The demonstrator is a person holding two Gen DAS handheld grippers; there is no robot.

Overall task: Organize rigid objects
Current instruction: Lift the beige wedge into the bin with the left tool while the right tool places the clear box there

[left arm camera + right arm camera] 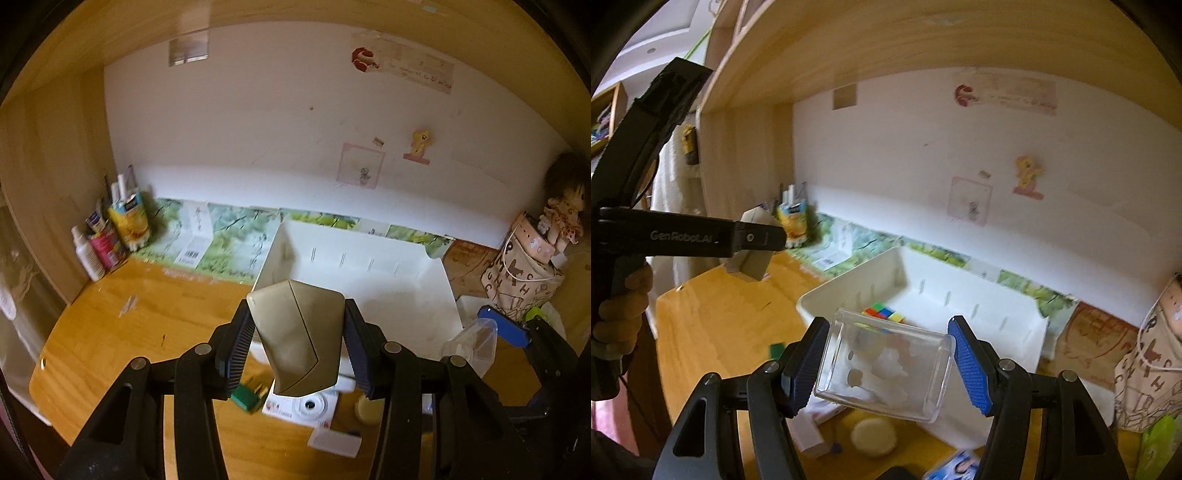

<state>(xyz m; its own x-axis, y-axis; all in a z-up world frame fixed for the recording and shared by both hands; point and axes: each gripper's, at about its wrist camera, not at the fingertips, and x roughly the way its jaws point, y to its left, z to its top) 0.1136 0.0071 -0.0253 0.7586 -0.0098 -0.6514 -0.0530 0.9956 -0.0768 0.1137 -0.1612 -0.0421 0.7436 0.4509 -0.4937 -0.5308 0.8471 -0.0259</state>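
Note:
My left gripper point(295, 339) is shut on a beige angular plastic object point(299, 336) and holds it above the near-left corner of the white bin point(417, 295). In the right wrist view the left gripper point(753, 240) shows at the left with the beige object point(753, 262), raised over the desk. My right gripper point(886, 365) is shut on a clear plastic box point(886, 365) held over the white bin's point(997, 325) near edge. A multicoloured cube point(884, 312) lies inside the bin.
On the wooden desk below lie a white camera point(306, 404), a green block point(245, 397), a white eraser-like block point(334, 441) and a round cream puff point(873, 434). Bottles and tubes point(110, 232) stand at the back left. A patterned bag point(521, 280) with a doll stands at the right.

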